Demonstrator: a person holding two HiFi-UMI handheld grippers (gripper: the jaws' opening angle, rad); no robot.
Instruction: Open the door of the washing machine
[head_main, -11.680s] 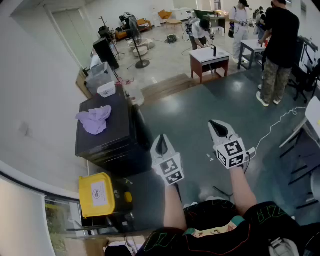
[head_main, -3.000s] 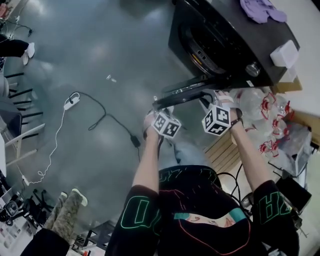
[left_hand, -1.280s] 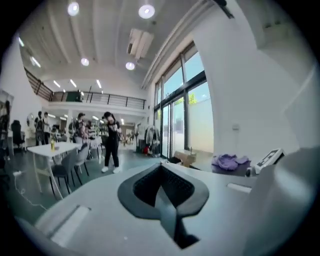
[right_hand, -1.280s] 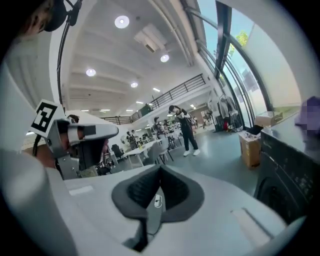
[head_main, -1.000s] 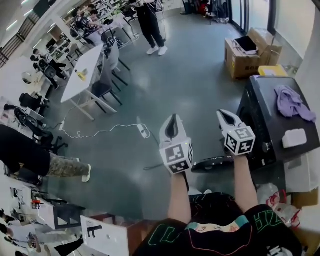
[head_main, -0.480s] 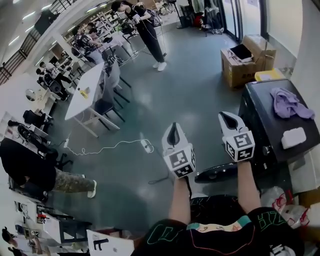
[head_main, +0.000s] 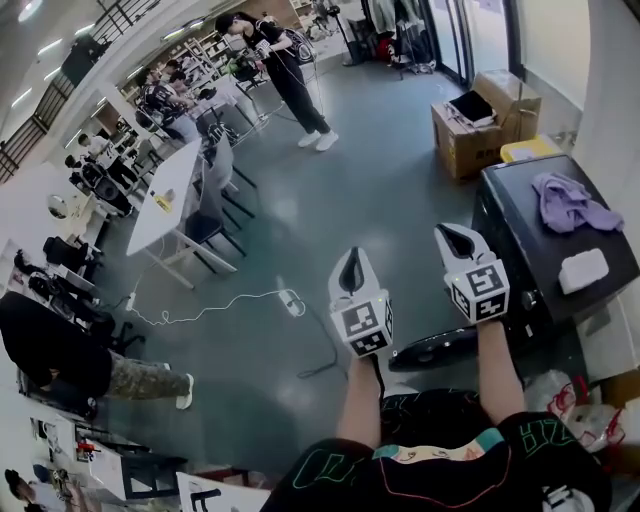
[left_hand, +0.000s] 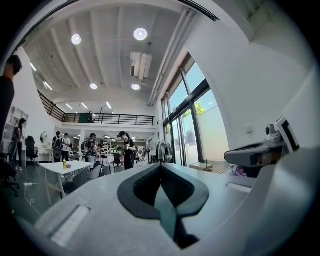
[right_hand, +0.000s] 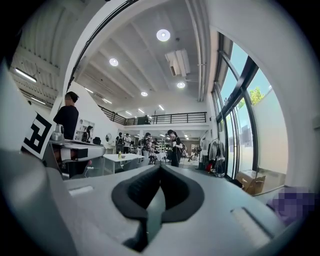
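Note:
The black washing machine (head_main: 520, 215) stands at the right of the head view. Its round door (head_main: 436, 348) hangs open, sticking out to the left under my right forearm. My left gripper (head_main: 349, 260) is held over the bare floor, left of the machine, shut and empty. My right gripper (head_main: 452, 237) hovers by the machine's front top edge, above the door, also shut and empty. Neither touches the door. In the left gripper view my left gripper (left_hand: 160, 169) points level into the hall. The right gripper view shows my right gripper (right_hand: 160, 171) the same way.
A purple cloth (head_main: 566, 203) and a white pad (head_main: 583, 269) lie on the machine's top. Cardboard boxes (head_main: 474, 124) stand beyond it and plastic bags (head_main: 575, 402) beside it. A cable with a power strip (head_main: 291, 300) crosses the floor. A white table (head_main: 168, 195), chairs and people stand farther off.
Three seconds ago both grippers were at the open door's edge; now they are off it and raised. Over the last second the right gripper rose slightly and the view swung a little.

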